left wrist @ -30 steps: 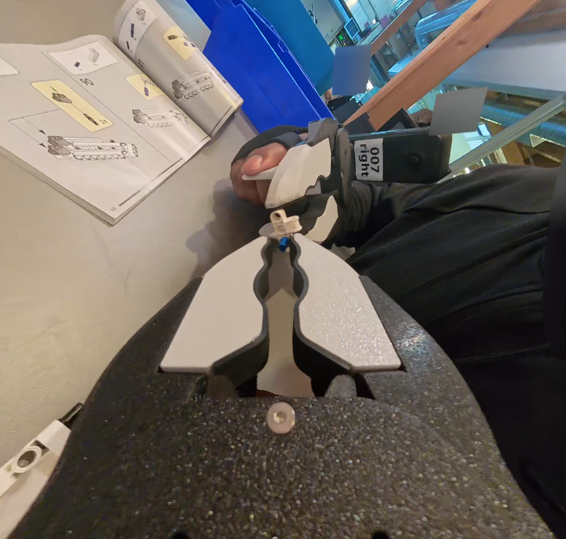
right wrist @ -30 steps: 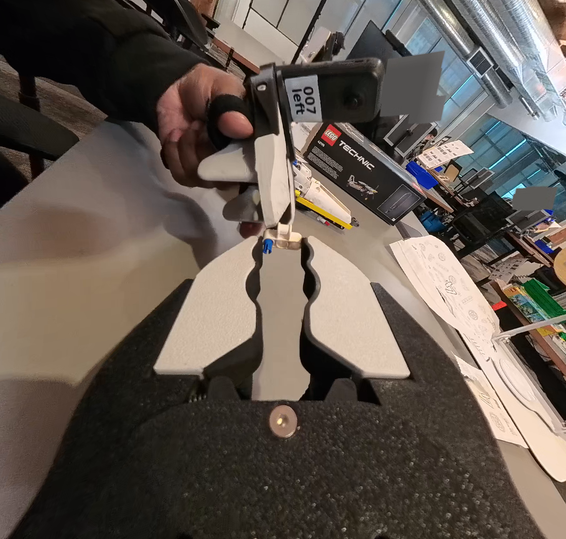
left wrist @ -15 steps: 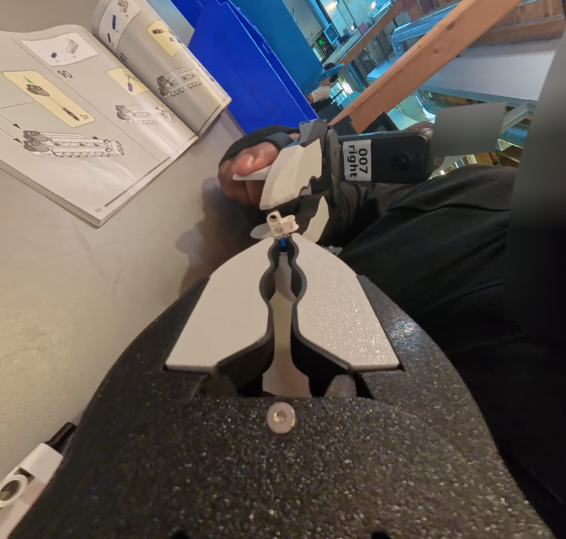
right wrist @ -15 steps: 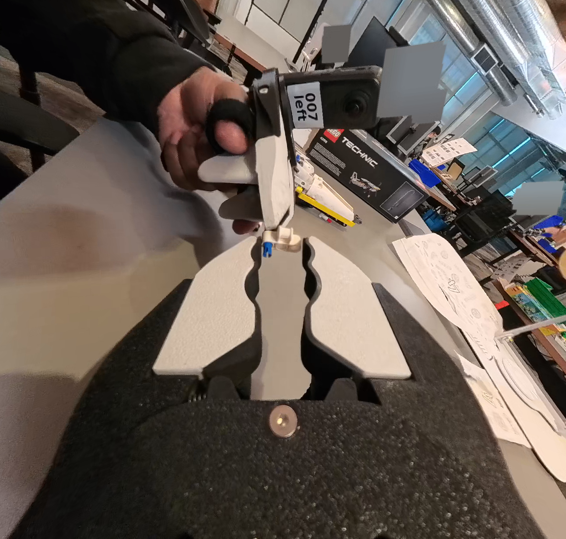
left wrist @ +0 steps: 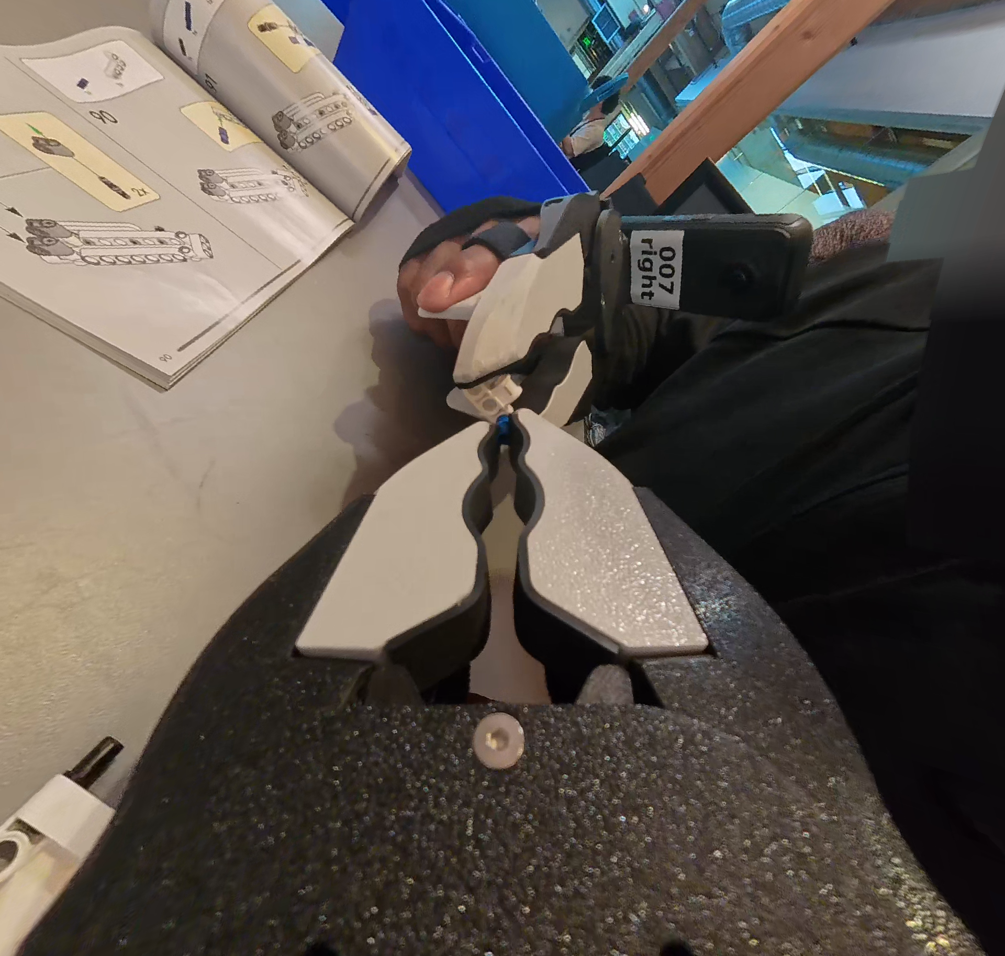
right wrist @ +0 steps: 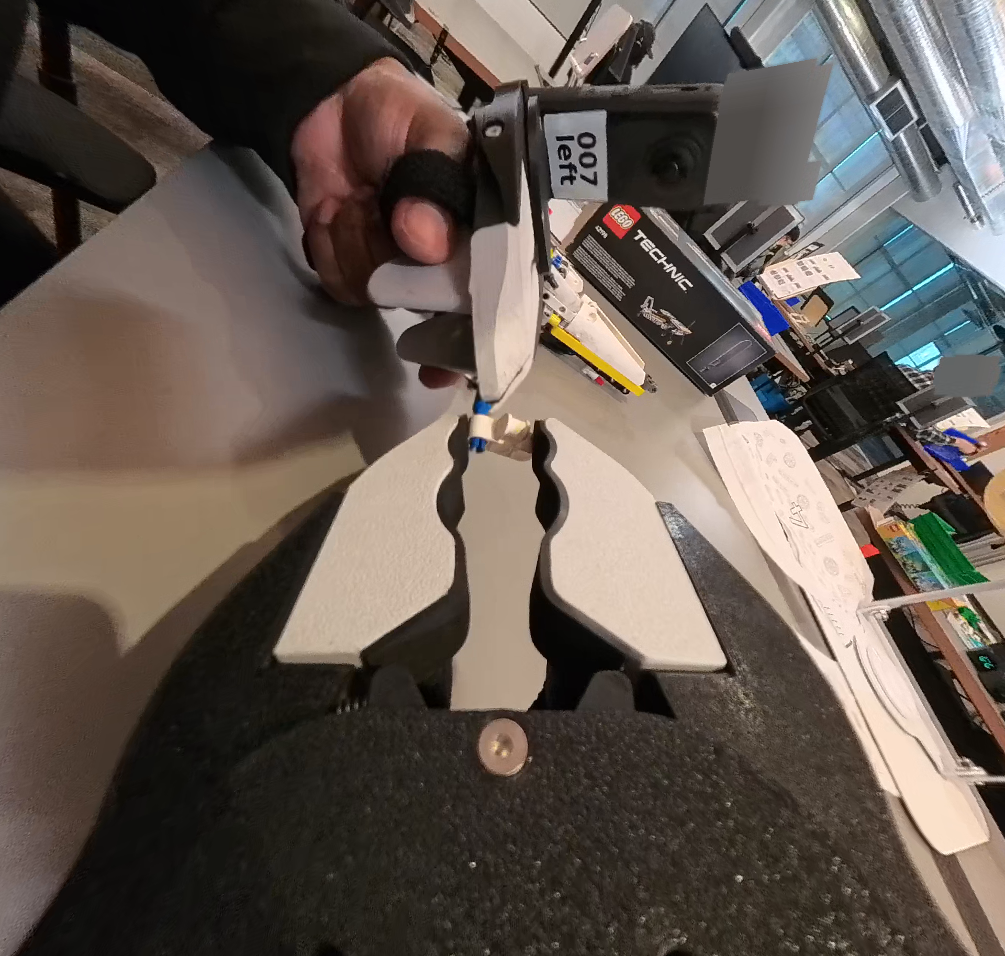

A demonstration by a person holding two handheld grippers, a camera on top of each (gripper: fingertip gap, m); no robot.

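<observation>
Pinching a small blue pin [left wrist: 503, 432] between our nearly closed left fingers [left wrist: 549, 473], we see its far end plugged into a white connector piece [left wrist: 489, 396] just beyond the tips, gripped by the right gripper [left wrist: 497, 386] above the desk [left wrist: 163, 495]. Left of the fingers lies an open instruction booklet [left wrist: 163, 196], with blue bins [left wrist: 435, 87] beyond; their contents are hidden.

From the right view, our right fingers [right wrist: 598, 495] stand partly open, closed on the white connector piece [right wrist: 497, 430]. Beyond the tips sits a black box [right wrist: 680, 299].
</observation>
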